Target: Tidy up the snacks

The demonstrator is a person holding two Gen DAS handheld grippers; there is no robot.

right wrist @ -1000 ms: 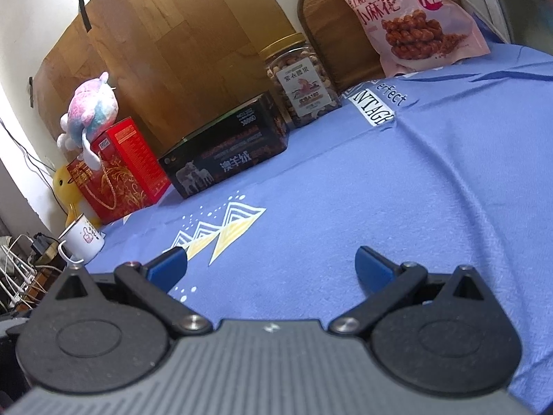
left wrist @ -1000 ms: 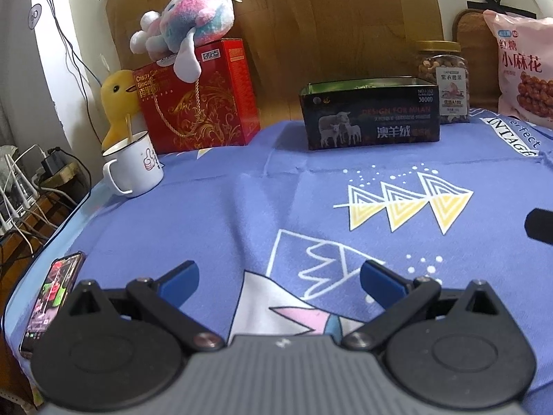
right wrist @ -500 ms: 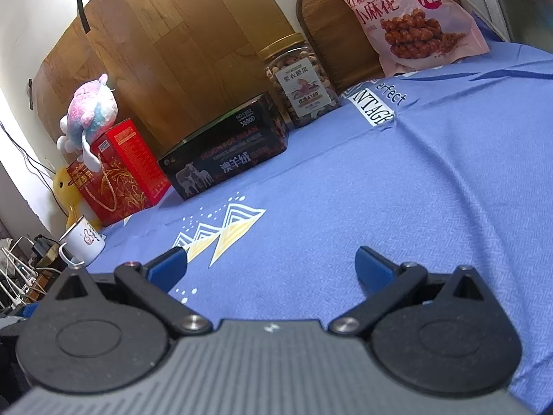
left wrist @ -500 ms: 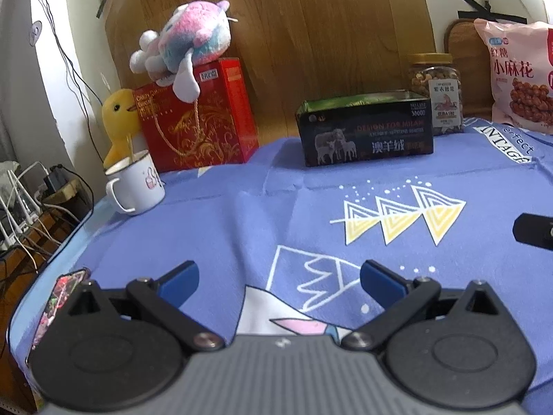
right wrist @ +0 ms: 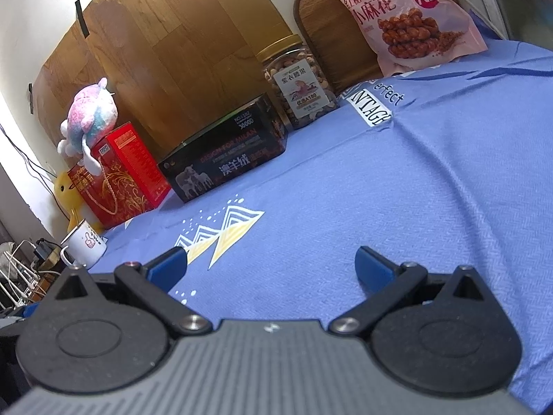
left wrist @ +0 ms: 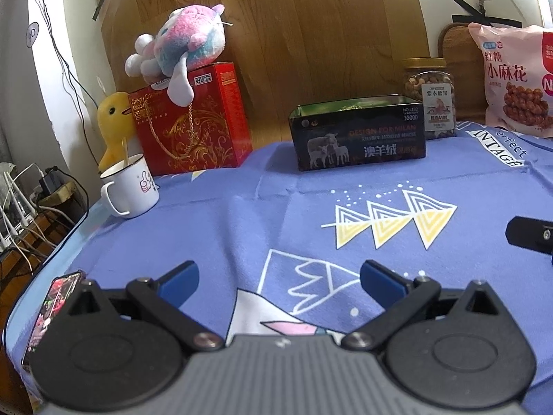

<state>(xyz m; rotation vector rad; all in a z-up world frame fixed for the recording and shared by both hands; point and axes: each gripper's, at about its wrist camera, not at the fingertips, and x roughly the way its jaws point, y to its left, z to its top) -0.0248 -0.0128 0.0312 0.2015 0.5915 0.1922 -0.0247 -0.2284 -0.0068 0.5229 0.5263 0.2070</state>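
Left gripper (left wrist: 279, 282) and right gripper (right wrist: 270, 267) spread wide, empty, nut jar (right wrist: 300, 84) far ahead

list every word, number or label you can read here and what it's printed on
"DESIGN FOR MILAN", "澳羊绒", "38000": black box
"红糖", "小麻花", "NB": pink snack bag
"紫衣腰果", "A180": nut jar label; smaller print blurred
"Crispy", "Biscu…": red gift box; the rest is hidden by the plush toy or too blurred
"…NTAGE", "perfect": blue tablecloth
Mug: thumbs-up picture, text unreadable
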